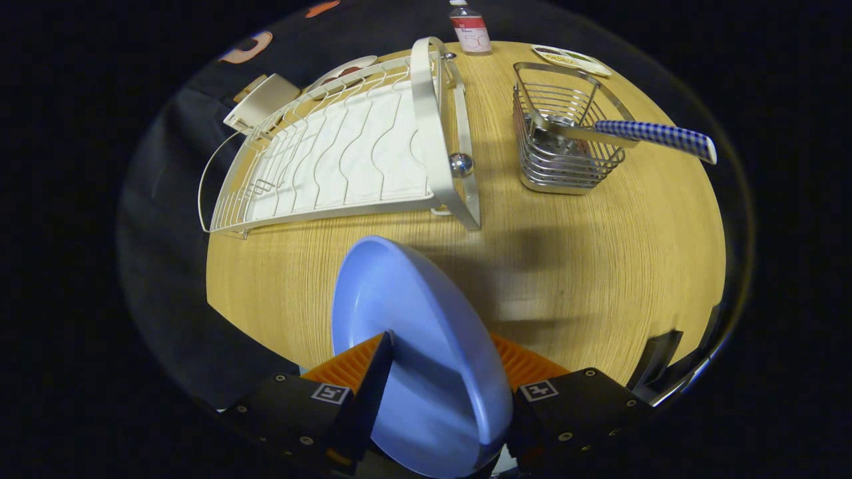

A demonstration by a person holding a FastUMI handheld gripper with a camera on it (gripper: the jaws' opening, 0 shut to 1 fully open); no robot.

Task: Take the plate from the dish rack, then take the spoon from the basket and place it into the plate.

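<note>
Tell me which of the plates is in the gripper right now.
The blue plate, held on edge between the fingers of the gripper. The two white plates lie far off beyond the rack and basket.

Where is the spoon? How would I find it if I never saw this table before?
Look on the round wooden table, beyond the gripper whose fingers are shut on the blue plate. To the right of the white dish rack stands a shiny wire basket. The spoon leans out of it, and it alone has a blue-and-white checked handle.
</note>
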